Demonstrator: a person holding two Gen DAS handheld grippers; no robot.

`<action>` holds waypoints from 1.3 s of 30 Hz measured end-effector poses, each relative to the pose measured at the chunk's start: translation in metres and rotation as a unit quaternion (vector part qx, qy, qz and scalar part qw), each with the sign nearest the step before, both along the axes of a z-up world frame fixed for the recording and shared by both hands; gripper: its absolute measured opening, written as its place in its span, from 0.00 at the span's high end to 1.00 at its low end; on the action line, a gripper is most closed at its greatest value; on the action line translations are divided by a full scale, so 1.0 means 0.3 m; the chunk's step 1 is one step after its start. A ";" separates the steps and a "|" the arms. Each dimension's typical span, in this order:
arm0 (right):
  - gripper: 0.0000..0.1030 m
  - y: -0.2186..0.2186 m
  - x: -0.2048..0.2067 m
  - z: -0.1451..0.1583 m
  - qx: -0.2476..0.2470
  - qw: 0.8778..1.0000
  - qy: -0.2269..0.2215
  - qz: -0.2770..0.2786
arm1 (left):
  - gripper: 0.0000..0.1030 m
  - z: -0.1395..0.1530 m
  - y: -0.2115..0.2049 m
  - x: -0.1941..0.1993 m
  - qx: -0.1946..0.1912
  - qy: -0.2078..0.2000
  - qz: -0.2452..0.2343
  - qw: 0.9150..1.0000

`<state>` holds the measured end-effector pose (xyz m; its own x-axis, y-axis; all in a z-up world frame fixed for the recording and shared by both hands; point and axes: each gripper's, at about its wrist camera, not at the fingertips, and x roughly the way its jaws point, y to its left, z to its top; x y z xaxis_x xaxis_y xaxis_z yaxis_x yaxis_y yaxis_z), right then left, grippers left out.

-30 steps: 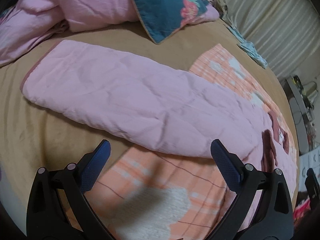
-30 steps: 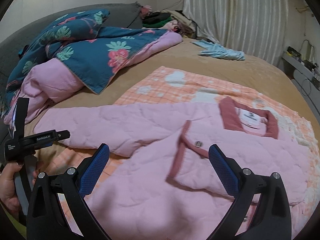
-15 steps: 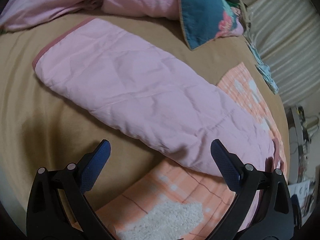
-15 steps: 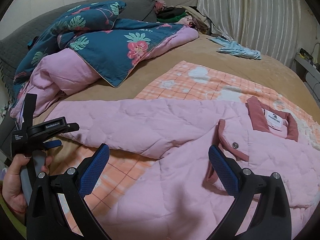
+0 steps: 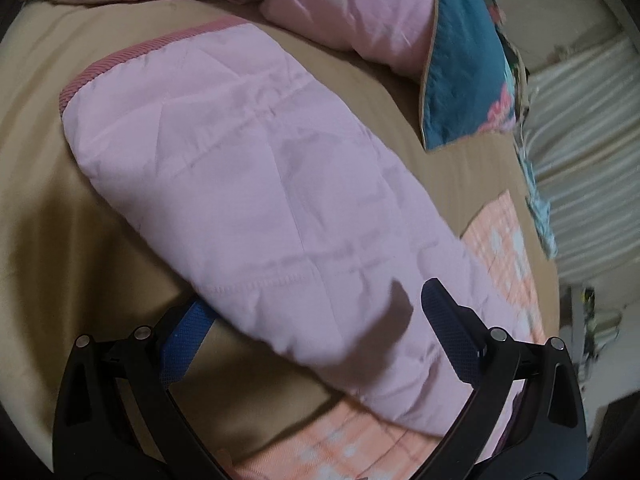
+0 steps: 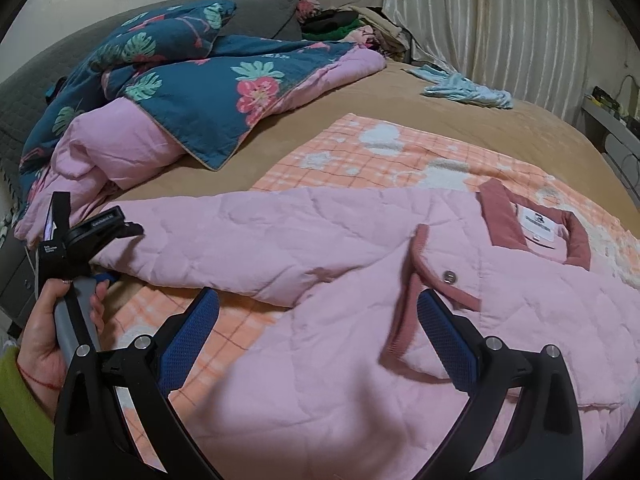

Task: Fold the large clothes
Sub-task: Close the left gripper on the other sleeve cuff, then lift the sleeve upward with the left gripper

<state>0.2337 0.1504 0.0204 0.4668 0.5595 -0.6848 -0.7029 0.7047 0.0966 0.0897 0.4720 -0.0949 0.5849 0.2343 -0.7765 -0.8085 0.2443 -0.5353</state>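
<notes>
**Pink quilted jacket spread on bed, left gripper straddling sleeve**

Left wrist view: the pink quilted jacket (image 5: 280,208) shows one long sleeve running from 10 o'clock to 5 o'clock across the tan bedsheet (image 5: 48,216). Sleeve cuff (image 5: 132,56) is ribbed, darker rose. Fabric is creased, diamond-stitched. The left gripper (image 5: 316,308) is spread wide; its left finger sits under the sleeve's near edge, its right finger on top of the sleeve. Nothing pinched yet. A pink-lined floral duvet (image 5: 456,64) lies at 1 o'clock.

Right wrist view: at 8 o'clock a hand (image 6: 44,332) with a yellow-green sleeve (image 6: 20,404) holds the other gripper's handle at the end of the jacket sleeve. White lettering on that handle is too small to read. The jacket lies flat, front up, from 9 o'clock to 4 o'clock, on an orange checked blanket (image 6: 360,156). The front placket is turned back, showing a metal snap (image 6: 449,276). Rose collar (image 6: 504,216) at 2 o'clock frames a white neck label (image 6: 538,226); its print is not legible. The right gripper (image 6: 318,320) is released, jaws wide, hovering above the jacket body. A light blue garment (image 6: 468,90) lies at 1 o'clock near the curtain (image 6: 500,20).
</notes>
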 end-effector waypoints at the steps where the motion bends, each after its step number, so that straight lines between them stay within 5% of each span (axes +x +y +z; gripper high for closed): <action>1: 0.04 -0.015 0.008 -0.001 0.001 1.000 0.001 -0.004 | 0.09 -0.001 0.009 -0.004 -0.002 -0.005 0.006 1.000; 11: 0.04 -0.137 0.083 -0.024 -0.003 0.999 0.005 -0.042 | 0.12 0.007 0.094 -0.038 0.007 -0.022 0.064 0.998; 14: 0.04 -0.175 0.104 -0.029 0.004 0.998 0.010 -0.056 | 0.36 0.014 0.093 -0.045 0.023 0.008 0.082 0.996; 18: 0.04 -0.217 0.122 -0.038 0.011 0.997 0.015 -0.070 | 0.66 0.046 0.097 -0.074 0.041 0.000 0.086 0.995; 21: 0.04 -0.243 0.127 -0.048 0.009 0.997 0.018 -0.076 | 0.80 0.095 0.084 -0.077 0.066 -0.006 0.077 0.995; 28: 0.04 -0.311 0.132 -0.049 0.020 0.995 0.025 -0.093 | 0.86 0.281 0.010 -0.061 0.126 -0.049 0.039 0.990; 39: 0.04 -0.457 0.115 -0.002 0.047 0.991 0.025 -0.124 | 0.87 0.549 -0.230 -0.001 0.216 -0.120 -0.035 0.969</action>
<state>0.2681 0.0132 0.0199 0.5648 0.4937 -0.6613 -0.5011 0.8419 0.2005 0.0892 0.4031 0.0699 0.7623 0.4597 -0.4556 -0.6472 0.5367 -0.5413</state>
